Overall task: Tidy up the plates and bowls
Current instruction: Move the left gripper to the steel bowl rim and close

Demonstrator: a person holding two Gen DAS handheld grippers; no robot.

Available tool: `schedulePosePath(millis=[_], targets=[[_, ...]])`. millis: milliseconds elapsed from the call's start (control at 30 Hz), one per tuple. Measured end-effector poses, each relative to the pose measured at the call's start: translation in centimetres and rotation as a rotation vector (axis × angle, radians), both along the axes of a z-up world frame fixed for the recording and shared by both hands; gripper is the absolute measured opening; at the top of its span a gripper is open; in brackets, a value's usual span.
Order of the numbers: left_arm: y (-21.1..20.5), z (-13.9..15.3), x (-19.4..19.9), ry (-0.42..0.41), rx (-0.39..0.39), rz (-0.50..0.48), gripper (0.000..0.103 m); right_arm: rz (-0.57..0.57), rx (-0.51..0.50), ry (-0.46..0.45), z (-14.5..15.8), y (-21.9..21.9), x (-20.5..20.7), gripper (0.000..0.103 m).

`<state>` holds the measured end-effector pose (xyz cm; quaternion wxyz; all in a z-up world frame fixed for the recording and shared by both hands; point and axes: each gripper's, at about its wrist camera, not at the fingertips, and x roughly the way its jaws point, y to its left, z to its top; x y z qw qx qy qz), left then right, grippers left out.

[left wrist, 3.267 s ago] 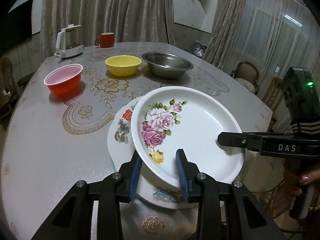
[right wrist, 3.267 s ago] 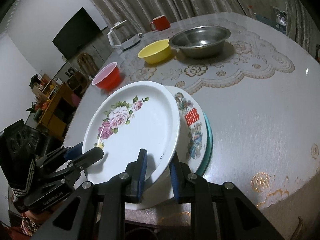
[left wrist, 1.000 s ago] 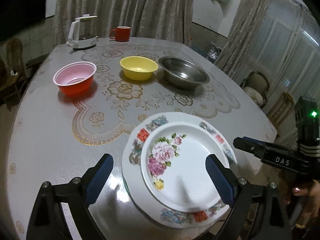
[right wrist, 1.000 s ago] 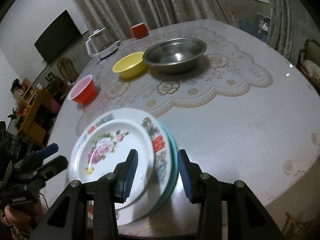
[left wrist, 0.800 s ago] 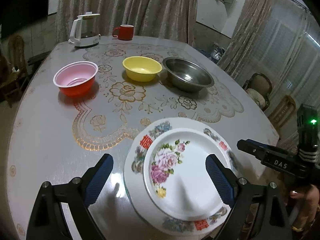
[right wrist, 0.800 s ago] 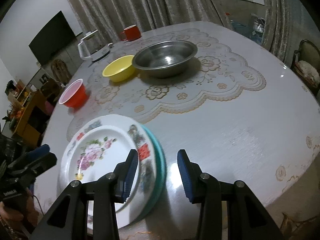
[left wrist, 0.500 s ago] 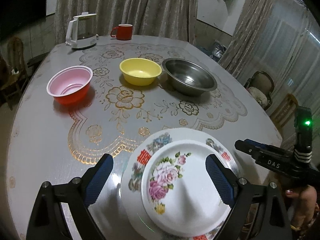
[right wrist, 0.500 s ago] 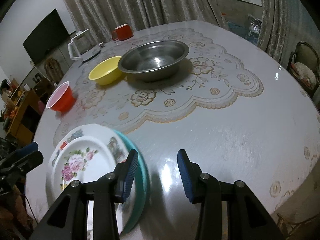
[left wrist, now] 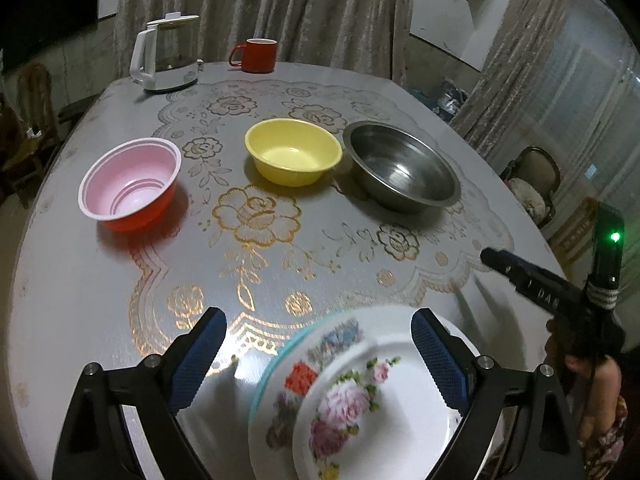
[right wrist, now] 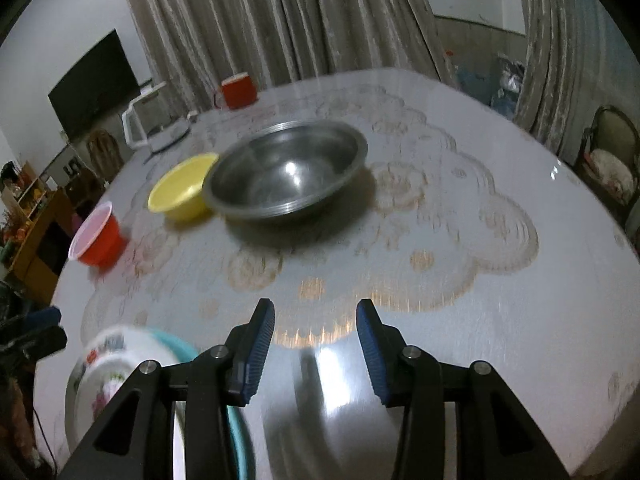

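Right wrist view: the right claw hangs with its blue pads parted and nothing between them, only bare worktop beneath. It points toward the steel bowl, which sits straight ahead and well apart from it. Touching or just beside the steel bowl on its left is the yellow bowl, and further left, apart from both, the red bowl. The plate stack lies low at the left edge of this view, beside the claw's left finger and not gripped by it.

In the left wrist view the left claw is spread wide and empty. The plate stack shows partly between its fingers, below them on the worktop: a rose-patterned plate on top, a larger patterned plate under it, and a teal rim showing at the bottom. The pads do not press on any of it. The red bowl stands ahead to the left, the yellow bowl in the middle, the steel bowl to the right. A kettle and a red mug stand at the far edge.

Judging from this, the plates look done, nested by size, and the step in hand is the turn to the bowls. The next move likely calls for closing a claw over one bowl's rim, probably a smaller one, lifting it clear, and setting it down inside a larger one. The steel bowl, the widest, seems the natural base.
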<state>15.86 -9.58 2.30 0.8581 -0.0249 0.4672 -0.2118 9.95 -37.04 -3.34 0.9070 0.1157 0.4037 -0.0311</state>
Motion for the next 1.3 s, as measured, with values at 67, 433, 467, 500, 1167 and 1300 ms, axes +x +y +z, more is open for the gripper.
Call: schedulePosePath(millis=[67, 433, 467, 500, 1167, 1300], targets=[[-0.1, -0.1, 0.9, 0.007, 0.003, 0.007, 0.094, -0.014, 0.011, -0.013, 0.2, -0.7, 1.5, 0.044], [-1.7, -0.7, 4.7, 0.018, 0.054, 0.012, 0.094, -0.099, 0.122, -0.03, 0.0, -5.1, 9.5, 0.05], [-2.0, -0.7, 5.1, 0.017, 0.06, 0.009, 0.094, -0.108, 0.124, -0.025, -0.1, -5.3, 10.0, 0.05], [-2.1, -0.8, 5.4, 0.016, 0.066, 0.01, 0.094, -0.125, 0.131, -0.011, -0.5, -5.6, 10.8, 0.05], [-9.0, -1.9, 11.2, 0.037, 0.022, -0.086, 0.08, -0.078, 0.237, -0.026, -4.5, -6.9, 12.3, 0.025], [-11.1, -1.8, 12.6, 0.01, 0.013, -0.089, 0.08, -0.074, 0.235, -0.031, -4.7, -6.9, 12.2, 0.025]])
